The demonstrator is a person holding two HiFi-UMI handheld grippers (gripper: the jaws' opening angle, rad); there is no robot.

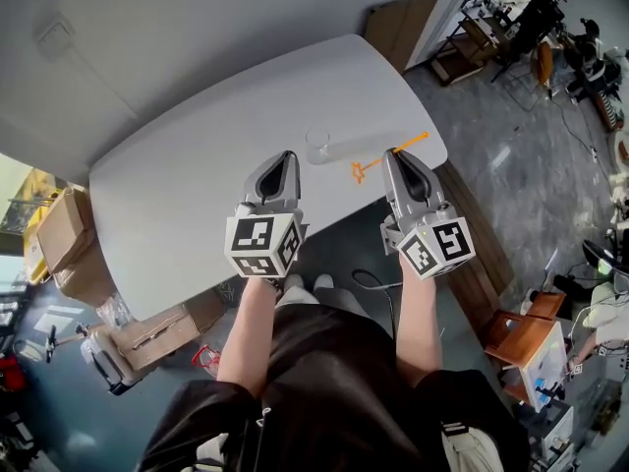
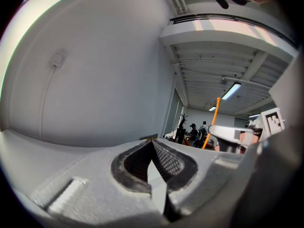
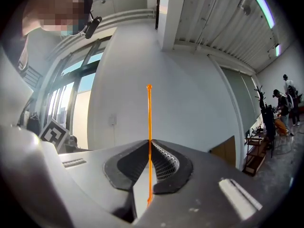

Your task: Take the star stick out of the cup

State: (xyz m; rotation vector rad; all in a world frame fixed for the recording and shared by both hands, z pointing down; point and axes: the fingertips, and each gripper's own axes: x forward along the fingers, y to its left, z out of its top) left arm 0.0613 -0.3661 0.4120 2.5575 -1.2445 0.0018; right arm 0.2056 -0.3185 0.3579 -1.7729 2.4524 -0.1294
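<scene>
A thin orange star stick (image 1: pixel 405 147) is out of the cup, held in the air over the white table (image 1: pixel 197 175), its star end (image 1: pixel 359 172) pointing left and down. My right gripper (image 1: pixel 393 152) is shut on the stick's shaft. In the right gripper view the star stick (image 3: pixel 149 122) stands straight up from between the closed jaws of my right gripper (image 3: pixel 149 144). The clear cup (image 1: pixel 319 144) stands empty on the table, between the two gripper tips and a little beyond them. My left gripper (image 1: pixel 287 155) is shut with nothing in it. The left gripper view looks over my left gripper (image 2: pixel 153 144) at the star stick (image 2: pixel 212 122).
The table's near edge runs just under both grippers. Cardboard boxes (image 1: pixel 64 229) sit on the floor at the left. A wooden stool (image 1: pixel 521 337) stands at the right. Shelves with equipment (image 1: pixel 491 28) fill the far right corner.
</scene>
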